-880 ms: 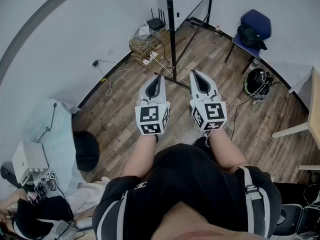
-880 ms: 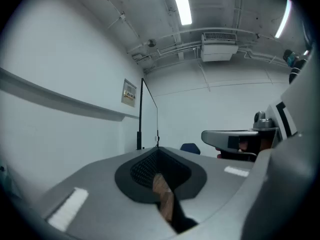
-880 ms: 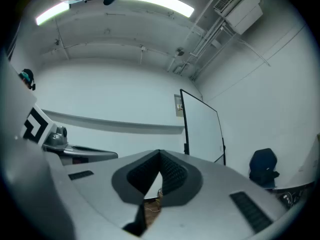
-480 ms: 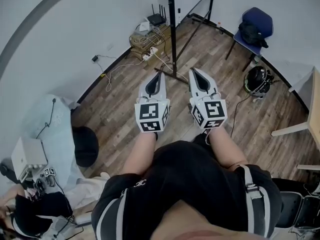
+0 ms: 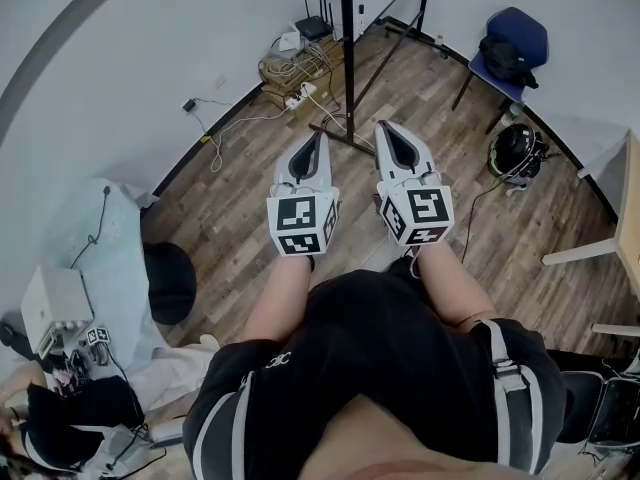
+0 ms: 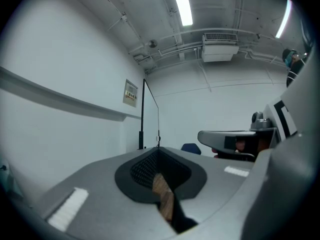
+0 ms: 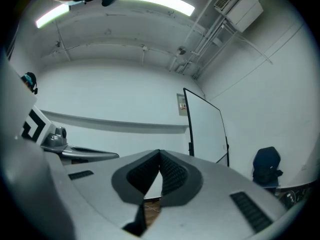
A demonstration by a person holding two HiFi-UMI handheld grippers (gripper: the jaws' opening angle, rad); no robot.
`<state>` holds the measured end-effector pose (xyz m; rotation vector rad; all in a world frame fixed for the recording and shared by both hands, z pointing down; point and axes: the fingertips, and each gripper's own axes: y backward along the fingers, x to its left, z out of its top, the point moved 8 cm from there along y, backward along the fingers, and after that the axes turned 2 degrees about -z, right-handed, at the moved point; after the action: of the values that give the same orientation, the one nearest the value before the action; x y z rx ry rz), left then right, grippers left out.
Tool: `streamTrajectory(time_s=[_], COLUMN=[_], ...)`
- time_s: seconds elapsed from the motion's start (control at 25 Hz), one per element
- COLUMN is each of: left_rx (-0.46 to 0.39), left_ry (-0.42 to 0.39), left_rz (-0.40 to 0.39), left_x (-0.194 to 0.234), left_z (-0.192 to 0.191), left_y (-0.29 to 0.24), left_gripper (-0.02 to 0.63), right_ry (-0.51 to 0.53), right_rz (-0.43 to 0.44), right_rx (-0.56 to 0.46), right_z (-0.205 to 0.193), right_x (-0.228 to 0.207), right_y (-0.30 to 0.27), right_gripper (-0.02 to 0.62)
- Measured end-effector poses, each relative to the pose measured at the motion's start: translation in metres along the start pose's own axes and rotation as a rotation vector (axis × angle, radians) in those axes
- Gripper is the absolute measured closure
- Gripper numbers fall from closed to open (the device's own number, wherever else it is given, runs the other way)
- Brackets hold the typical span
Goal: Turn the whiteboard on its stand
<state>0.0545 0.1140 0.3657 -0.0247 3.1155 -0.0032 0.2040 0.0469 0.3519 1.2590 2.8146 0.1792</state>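
Note:
The whiteboard (image 7: pixel 206 128) stands on a black-framed stand at the far wall. In the head view only its black poles (image 5: pixel 346 48) and floor foot (image 5: pixel 345 144) show. From the left gripper view the whiteboard (image 6: pixel 149 115) appears almost edge-on. My left gripper (image 5: pixel 319 140) and right gripper (image 5: pixel 384 128) are held side by side at waist height, pointing level toward the stand and short of it. Both are shut with nothing between the jaws. In the left gripper view the left gripper (image 6: pixel 158 152) shows only wooden floor below its tips, as does the right gripper (image 7: pixel 159 155) in its own view.
A blue chair with a black bag (image 5: pixel 512 50) stands at the back right, and a dark helmet (image 5: pixel 514 153) lies on the floor near it. A router and tangled cables (image 5: pixel 298 63) sit by the wall left of the stand. A table edge (image 5: pixel 628 218) is at the right.
The head view has drifted a little, so the grippers and the stand's foot sit slightly higher in the picture. Both grippers stay shut and side by side.

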Motion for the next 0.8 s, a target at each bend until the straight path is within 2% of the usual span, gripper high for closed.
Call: streamTrajectory(time_s=[0.4,0.6,0.8], left_rx=[-0.01,-0.013,-0.009], left_ry=[0.011,0.024,-0.001], left_rz=[-0.012,-0.024,-0.028], left_x=[0.019,0.02,0.021], left_z=[0.0,-0.002,-0.002], left_y=[0.014,0.008,-0.006], left_gripper=[0.597,0.597,0.597], right_ry=[0.008,0.029,0.022], right_rz=[-0.01,-0.014,-0.012], right_rx=[-0.009,-0.005,-0.008], right_z=[0.005,0.004,0.001], right_x=[0.023,0.02,0.008], right_y=[0.0,0.0,-0.014], right_gripper=[0.592,0.592,0.592])
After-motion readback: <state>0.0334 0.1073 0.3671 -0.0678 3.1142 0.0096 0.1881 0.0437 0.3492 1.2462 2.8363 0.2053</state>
